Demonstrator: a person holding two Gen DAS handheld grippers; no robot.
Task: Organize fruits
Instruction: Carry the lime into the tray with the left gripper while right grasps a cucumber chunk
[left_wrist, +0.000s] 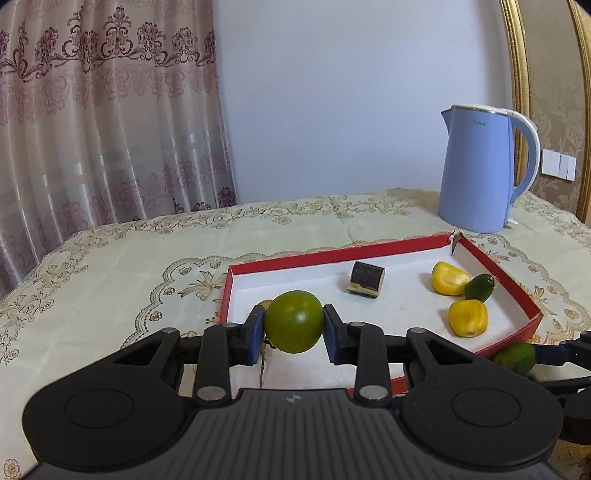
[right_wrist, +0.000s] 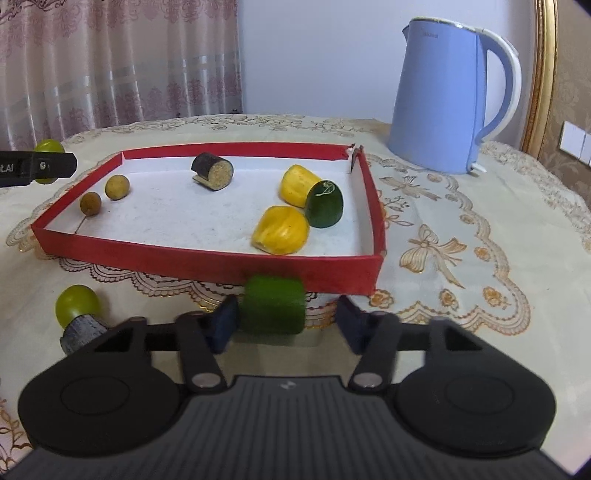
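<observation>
Left tool (left_wrist: 293, 328) clamped on a round green citrus-like fruit (left_wrist: 293, 321), both blue pads tight against its sides, the fruit held clear above the near-left corner of the shallow red cardboard tray with white floor (left_wrist: 517, 291). Right tool (right_wrist: 288, 321) low over the bench (right_wrist: 461, 240), just outside the tray's near red wall; a blurred green fruit with flat ends (right_wrist: 273, 310) sits between its pads. Left pad looks to touch it, right pad stands off with a visible gap, so jaws apart, not gripping. Inside the tray: two yellow lobed fruit pieces (right_wrist: 282, 230) (right_wrist: 297, 184) near the right wall, a dark green oval fruit (right_wrist: 325, 205) touching both, a dark brown cut cylinder with pale end face (right_wrist: 214, 171) lying on its side toward the back, and two small brown round fruits (right_wrist: 117, 187) (right_wrist: 91, 204) near the left wall. On the bench outside the tray, near left, a yellow-green bulb-shaped fruit on a grey stub (right_wrist: 75, 306). Pale blue electric kettle (right_wrist: 439, 96) stands behind the tray's far right corner, apart from it. Bench covered with cream embroidered cloth.
</observation>
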